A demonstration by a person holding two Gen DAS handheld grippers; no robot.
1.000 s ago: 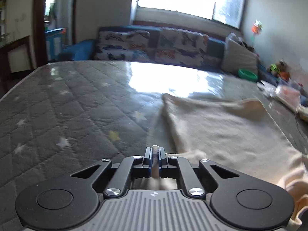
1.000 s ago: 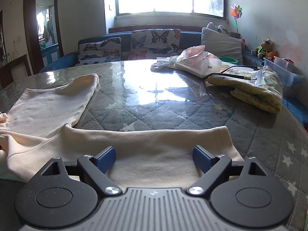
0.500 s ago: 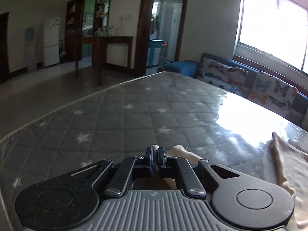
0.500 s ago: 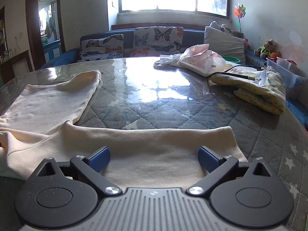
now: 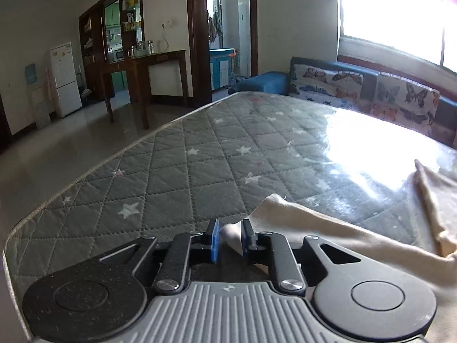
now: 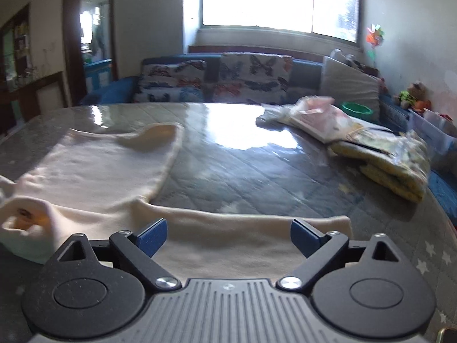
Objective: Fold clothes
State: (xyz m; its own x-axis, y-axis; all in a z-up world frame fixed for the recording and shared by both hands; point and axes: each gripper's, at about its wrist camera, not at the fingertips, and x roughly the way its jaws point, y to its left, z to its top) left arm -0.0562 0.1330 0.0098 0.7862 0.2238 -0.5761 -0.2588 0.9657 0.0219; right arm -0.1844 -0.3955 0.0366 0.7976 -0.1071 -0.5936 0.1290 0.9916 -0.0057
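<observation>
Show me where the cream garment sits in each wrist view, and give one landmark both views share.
Left wrist view: the cream garment runs from between the pads of the left hand-held gripper, whose jaws are opening, to the right edge.
Right wrist view: the same garment fills the left and lower middle, passing under the wide-open right hand-held gripper.
Shared landmark: the butterfly cushions below the window.

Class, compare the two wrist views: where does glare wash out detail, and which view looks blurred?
Left wrist view: the window is blown out and throws white glare across the mattress; edges stay sharp. Right wrist view: similar glare patch, and the whole picture smears, noticeably the cream garment and yellow bundle.
</observation>
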